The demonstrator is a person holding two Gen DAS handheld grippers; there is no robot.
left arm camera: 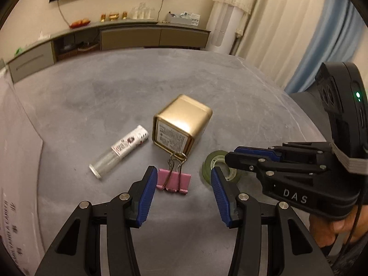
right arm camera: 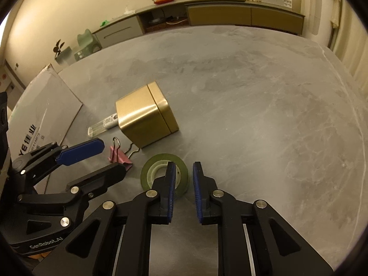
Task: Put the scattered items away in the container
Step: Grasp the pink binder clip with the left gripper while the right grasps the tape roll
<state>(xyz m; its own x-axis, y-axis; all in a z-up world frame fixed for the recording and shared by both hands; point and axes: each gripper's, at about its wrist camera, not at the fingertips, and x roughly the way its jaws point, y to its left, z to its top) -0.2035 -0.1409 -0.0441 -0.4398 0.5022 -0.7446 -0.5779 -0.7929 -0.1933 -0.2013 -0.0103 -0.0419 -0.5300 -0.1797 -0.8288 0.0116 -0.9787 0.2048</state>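
tape roll [right arm camera: 164,172] lies flat on the near table [right arm camera: 253,115], right of the pink clip [left arm camera: 174,180] and gold tin [left arm camera: 181,124]. right tongs [right arm camera: 184,172] are partly spread, straddling its rim; left tongs [left arm camera: 184,179] are spread wide by the clip. risk: roll skids if squeezed off-centre.

Ahead of the grippers, a long low sideboard [right arm camera: 230,13] is set against a cream wall [right arm camera: 69,7]. Pale curtains [left arm camera: 276,18] are hung to the right. Warm, dim lighting is noted.

Grey table [right arm camera: 253,92] before a long sideboard [right arm camera: 218,13] and curtains [left arm camera: 287,34]
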